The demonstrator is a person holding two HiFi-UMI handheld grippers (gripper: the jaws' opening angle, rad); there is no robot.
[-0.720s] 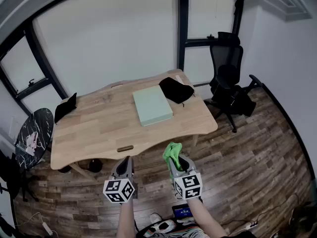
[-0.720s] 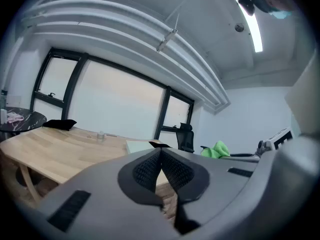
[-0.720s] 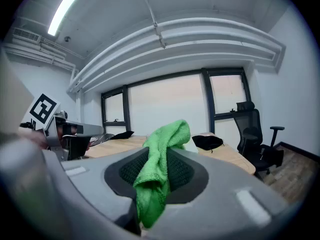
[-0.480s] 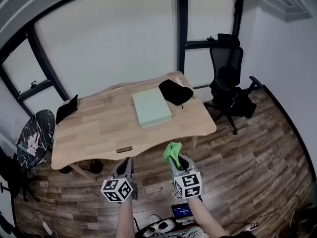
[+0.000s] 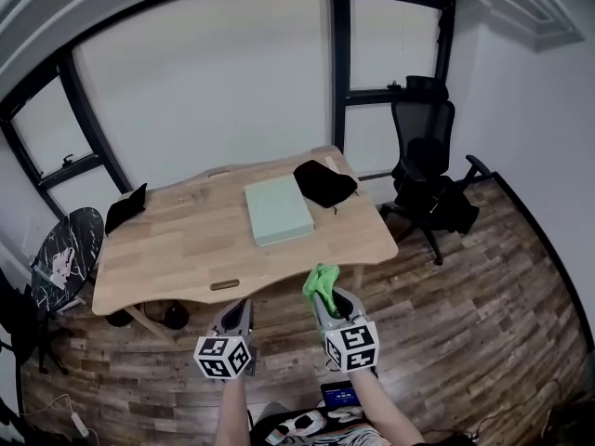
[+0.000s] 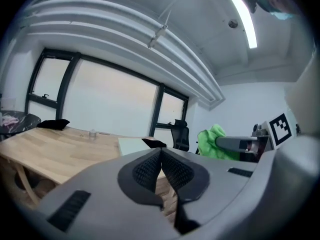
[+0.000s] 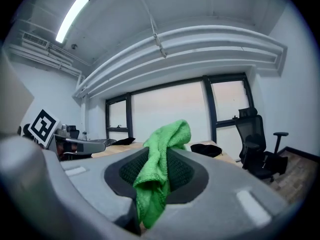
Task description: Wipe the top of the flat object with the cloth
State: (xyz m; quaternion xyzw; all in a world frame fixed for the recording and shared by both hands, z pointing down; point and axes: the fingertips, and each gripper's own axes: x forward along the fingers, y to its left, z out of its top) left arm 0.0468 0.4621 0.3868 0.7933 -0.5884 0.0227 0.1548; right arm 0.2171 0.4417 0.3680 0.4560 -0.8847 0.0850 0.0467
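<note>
- Nearest the camera, the right gripper (image 7: 161,170) is clamping a bright green cloth (image 7: 164,143) between its jaws. The fabric is bunching above the pads and trailing below them, a grip that appears meant to put a wad of cloth in front, ready to press onto a surface.
- Beside it, the left gripper (image 6: 161,165) is riding with its jaws pressed together on nothing, seemingly a spare tool while the other carries the wiper.
- Both tools are hanging over the wood-plank floor (image 5: 465,277), short of the wooden table (image 5: 177,249). Wiping is not yet under way, and a reach forward looks to be the next requirement.
- The task's flat object (image 5: 277,209), a pale green rectangular slab, is lying on the table's far-right half, well apart from the cloth. Its top is showing plain, matte and unmarked, with no dirt visible from this range.
- A black pouch (image 5: 323,182) is sitting just beside the slab's far-right corner, possibly touching it, and a wide stroke could catch it.
- Farther back, a black office chair (image 5: 426,147) is standing by the window.
</note>
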